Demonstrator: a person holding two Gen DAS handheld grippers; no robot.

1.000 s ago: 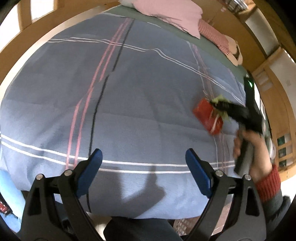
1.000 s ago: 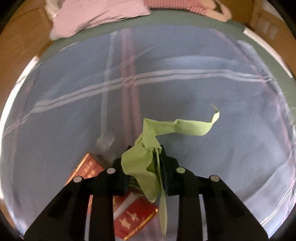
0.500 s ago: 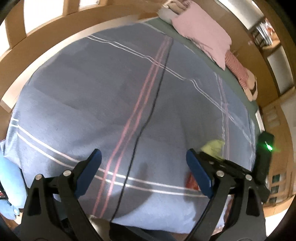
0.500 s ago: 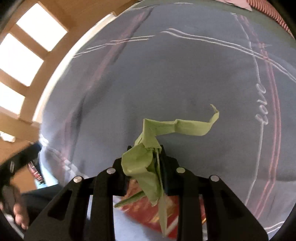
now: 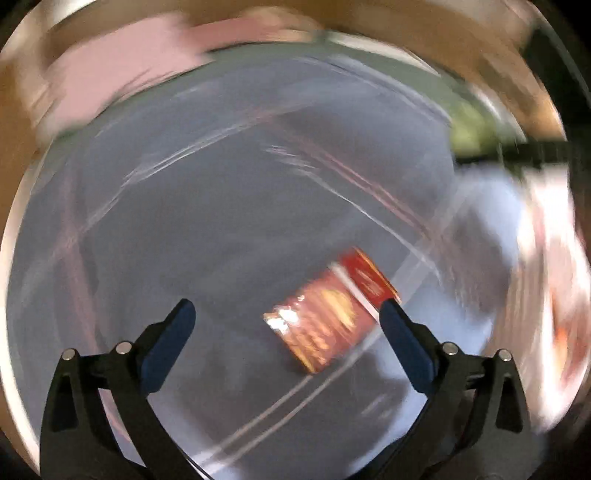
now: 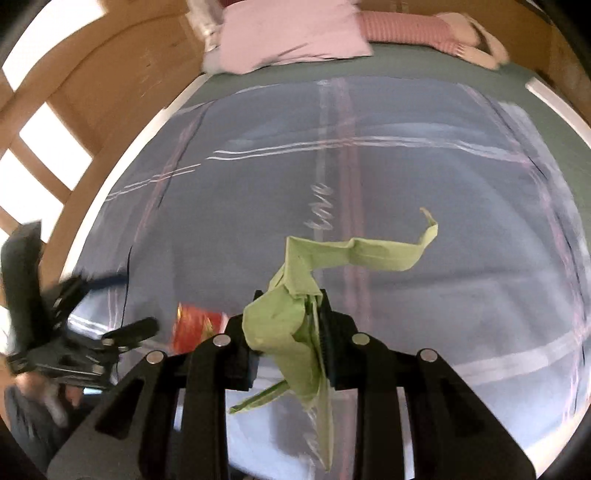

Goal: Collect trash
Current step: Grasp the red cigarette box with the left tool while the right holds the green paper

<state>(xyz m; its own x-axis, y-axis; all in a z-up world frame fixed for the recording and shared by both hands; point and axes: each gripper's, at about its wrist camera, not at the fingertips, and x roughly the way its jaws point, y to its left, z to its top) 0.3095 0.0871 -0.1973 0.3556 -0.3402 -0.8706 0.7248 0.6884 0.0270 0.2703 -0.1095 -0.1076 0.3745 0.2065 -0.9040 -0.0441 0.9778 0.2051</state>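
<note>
Spread wide and opening further, the left gripper (image 5: 282,312) hangs over the blue striped blanket (image 5: 221,221), jaws empty; a red packet (image 5: 332,314) lies flat near its right fingertip, at four o'clock. Right gripper (image 6: 286,314) pinches crumpled green paper (image 6: 295,306). Beyond, bare blanket runs to twelve o'clock, where a pink pillow (image 6: 288,33) meets the wooden bed frame (image 6: 110,92).

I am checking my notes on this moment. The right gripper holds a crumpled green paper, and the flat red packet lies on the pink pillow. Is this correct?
Not quite. The right gripper does hold the crumpled green paper, but the flat red packet lies on the blue striped blanket, not on the pink pillow at the far end of the bed. The left wrist view shows it.
</note>
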